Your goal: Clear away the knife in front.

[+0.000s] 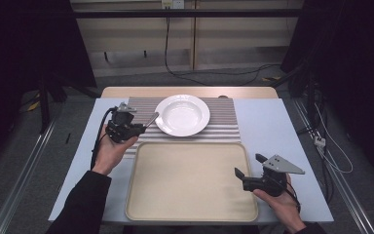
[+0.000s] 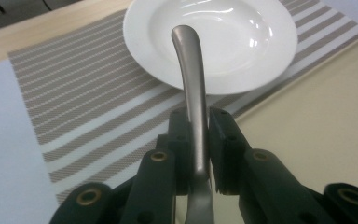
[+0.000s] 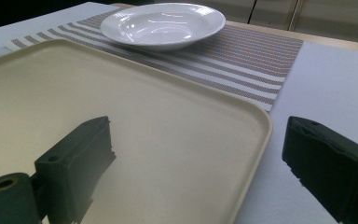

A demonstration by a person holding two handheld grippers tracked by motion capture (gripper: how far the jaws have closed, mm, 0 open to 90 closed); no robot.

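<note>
My left gripper [image 1: 139,128] is shut on the handle of a grey metal utensil [image 2: 192,93] and hovers over the left part of the striped placemat [image 1: 224,117]. The utensil's handle [image 1: 150,119] points toward a white deep plate [image 1: 182,114] on the placemat; its working end is hidden below the jaws. In the left gripper view the handle's tip overlaps the plate [image 2: 242,42]. My right gripper [image 1: 248,165] stands open at the right edge of the beige tray [image 1: 190,180], nothing between its jaws. The right gripper view shows its midpoint [image 3: 196,158] over the tray [image 3: 121,107], with the plate [image 3: 163,23] beyond.
A pale blue sheet [image 1: 272,131] covers the table beneath the tray and placemat. A wooden table edge [image 1: 190,91] lies behind the placemat. Cables run across the floor [image 1: 214,73] at the back, and dark curtains flank both sides.
</note>
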